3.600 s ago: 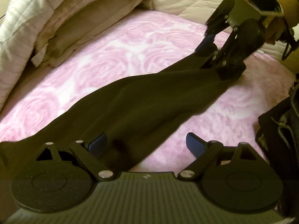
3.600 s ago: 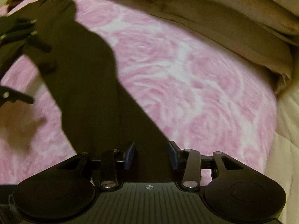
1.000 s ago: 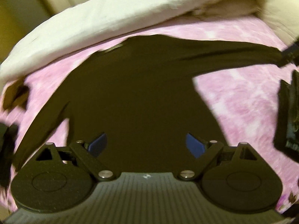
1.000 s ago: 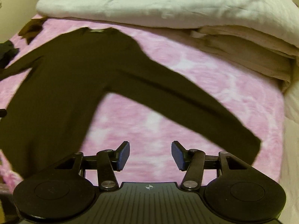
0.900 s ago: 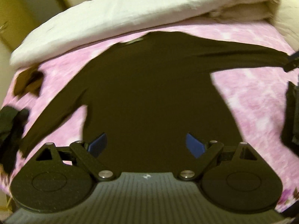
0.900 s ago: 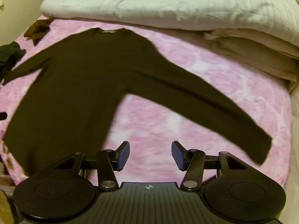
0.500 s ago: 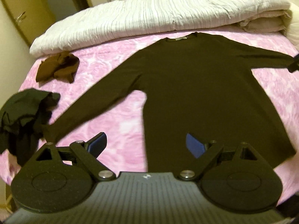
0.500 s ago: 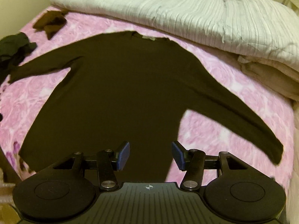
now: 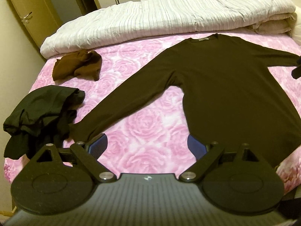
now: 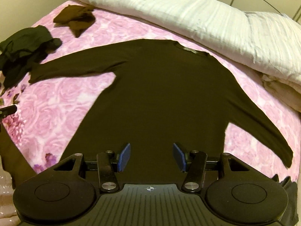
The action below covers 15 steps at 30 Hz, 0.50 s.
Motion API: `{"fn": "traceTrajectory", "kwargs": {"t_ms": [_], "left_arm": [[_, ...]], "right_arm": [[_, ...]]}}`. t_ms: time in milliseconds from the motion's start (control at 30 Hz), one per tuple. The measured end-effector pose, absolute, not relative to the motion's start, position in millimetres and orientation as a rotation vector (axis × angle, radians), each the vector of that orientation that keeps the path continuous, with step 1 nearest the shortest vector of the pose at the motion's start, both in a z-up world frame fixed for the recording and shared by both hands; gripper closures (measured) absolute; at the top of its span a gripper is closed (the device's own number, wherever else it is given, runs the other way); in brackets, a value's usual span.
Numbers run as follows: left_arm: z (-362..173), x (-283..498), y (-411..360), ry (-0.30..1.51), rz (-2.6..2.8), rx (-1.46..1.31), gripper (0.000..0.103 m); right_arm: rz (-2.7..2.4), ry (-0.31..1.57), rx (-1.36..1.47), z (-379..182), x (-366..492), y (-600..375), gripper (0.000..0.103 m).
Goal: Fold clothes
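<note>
Both your tongs, left gripper (image 9: pixel 146 145) and right gripper (image 10: pixel 152 157), are hovering with jaws spread wide, holding nothing.

Your left housing is hiding the hem of the dark brown long-sleeved knit top (image 9: pixel 222 86) (image 10: pixel 160 101), which is lying flat with sleeves spread on the pink rose-patterned bedspread (image 9: pixel 146 124) (image 10: pixel 56 98); its right cuff is running out of that view. Ahead of both tongs it is lying untouched, its left cuff reaching a crumpled black garment (image 9: pixel 39 113) (image 10: pixel 22 50).

The right hand-held gripper (image 10: pixel 151 157) has released the sweater (image 10: pixel 160 98), now spread flat.
</note>
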State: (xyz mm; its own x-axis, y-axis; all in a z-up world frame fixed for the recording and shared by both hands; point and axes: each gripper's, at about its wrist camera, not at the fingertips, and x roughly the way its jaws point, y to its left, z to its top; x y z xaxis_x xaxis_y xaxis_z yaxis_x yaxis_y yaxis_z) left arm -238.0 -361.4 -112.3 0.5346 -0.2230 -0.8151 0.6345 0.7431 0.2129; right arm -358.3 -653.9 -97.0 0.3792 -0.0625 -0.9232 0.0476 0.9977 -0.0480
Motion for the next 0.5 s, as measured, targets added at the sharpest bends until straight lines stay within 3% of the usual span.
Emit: {"fn": "traceTrajectory", "kwargs": {"t_ms": [333, 500], "left_arm": [[-111.0, -228.7, -323.0, 0.869, -0.477, 0.662, 0.013], [-124.3, -203.2, -285.0, 0.886, -0.464, 0.695, 0.013]], "right_arm": [[0.051, 1.105, 0.034, -113.5, -334.3, -621.7, 0.049], [0.193, 1.028, -0.081, -124.0, -314.1, -561.1, 0.049]]}}
